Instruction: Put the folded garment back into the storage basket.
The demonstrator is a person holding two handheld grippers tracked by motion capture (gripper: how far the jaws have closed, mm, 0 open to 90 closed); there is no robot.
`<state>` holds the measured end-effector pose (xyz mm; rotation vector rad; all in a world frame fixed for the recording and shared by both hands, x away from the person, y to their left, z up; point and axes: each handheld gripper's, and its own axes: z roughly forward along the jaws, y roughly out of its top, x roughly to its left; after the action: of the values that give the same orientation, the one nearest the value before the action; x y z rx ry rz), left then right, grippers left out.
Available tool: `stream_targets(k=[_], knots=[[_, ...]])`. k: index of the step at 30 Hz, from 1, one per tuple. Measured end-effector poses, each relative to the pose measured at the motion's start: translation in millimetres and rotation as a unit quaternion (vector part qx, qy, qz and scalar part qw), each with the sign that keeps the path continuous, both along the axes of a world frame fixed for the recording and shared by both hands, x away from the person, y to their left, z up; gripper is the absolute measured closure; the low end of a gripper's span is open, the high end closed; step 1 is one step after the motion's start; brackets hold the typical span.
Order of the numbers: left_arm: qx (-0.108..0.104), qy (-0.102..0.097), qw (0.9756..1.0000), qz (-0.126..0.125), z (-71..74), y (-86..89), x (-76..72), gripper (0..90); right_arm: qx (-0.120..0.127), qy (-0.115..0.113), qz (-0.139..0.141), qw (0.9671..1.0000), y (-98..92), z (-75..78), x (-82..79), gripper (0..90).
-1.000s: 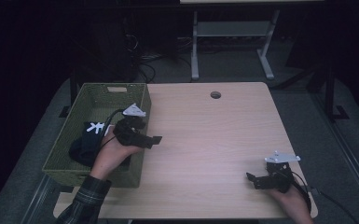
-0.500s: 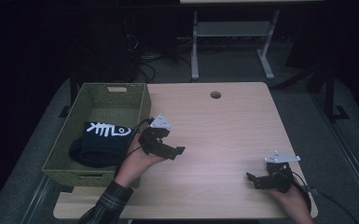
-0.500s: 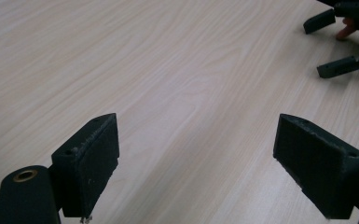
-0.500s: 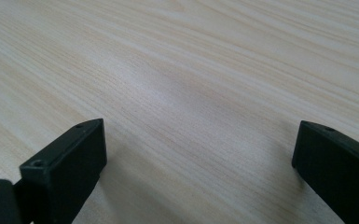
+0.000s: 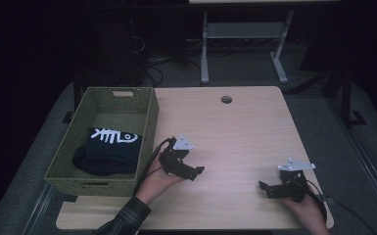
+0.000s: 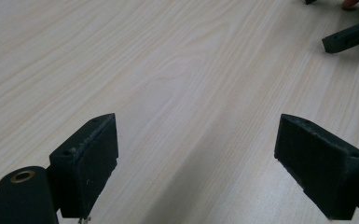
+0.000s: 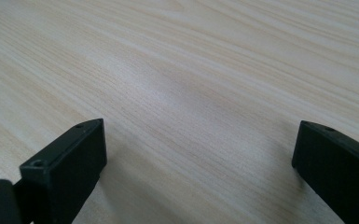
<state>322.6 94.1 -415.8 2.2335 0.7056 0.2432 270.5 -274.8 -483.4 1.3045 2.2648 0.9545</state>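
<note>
A dark folded garment with a white fish-bone print lies inside the green woven basket at the table's left. My left gripper rests just right of the basket over bare wood, open, with nothing between its jaws. My right gripper sits near the front right of the table, open and empty as well. In the left gripper view, the tip of a black jaw of the other gripper shows at the top right.
The light wooden table has a round cable hole near its far edge. A metal-legged stand is on the dark floor beyond the table. A plaid sleeve comes in at the bottom left.
My left gripper moved out of the basket and rightward onto the table, leaving the dark garment lying in the basket. The right gripper has stayed put.
</note>
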Motion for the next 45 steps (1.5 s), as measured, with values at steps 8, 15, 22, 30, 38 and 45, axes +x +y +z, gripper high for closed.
stream_targets(k=[8,15,22,30,38,45], knots=[[0.001,-0.005,1.0000,0.000,-21.7,-0.3,-6.2,12.9,0.000,0.000,0.000,1.0000,0.0,0.0,0.0,2.6],[0.021,-0.003,0.9998,0.000,-40.0,-2.8,-10.4,12.9,0.000,0.000,0.000,1.0000,0.0,0.0,0.0,2.6],[0.045,-0.011,0.9989,-0.005,-53.9,-6.2,-12.2,12.8,0.000,0.000,0.000,1.0000,0.1,0.0,0.0,2.6],[0.019,-0.017,0.9997,0.001,-62.3,-0.6,-11.9,12.7,0.000,0.000,0.000,1.0000,0.1,0.0,0.0,2.6],[0.018,-0.016,0.9997,-0.010,-62.3,2.2,-12.2,13.0,0.001,0.000,-0.001,1.0000,0.2,0.1,-0.1,2.6],[0.018,-0.017,0.9995,-0.019,-62.4,3.8,-11.9,13.0,0.001,0.000,-0.001,1.0000,0.2,0.0,-0.1,2.6]])
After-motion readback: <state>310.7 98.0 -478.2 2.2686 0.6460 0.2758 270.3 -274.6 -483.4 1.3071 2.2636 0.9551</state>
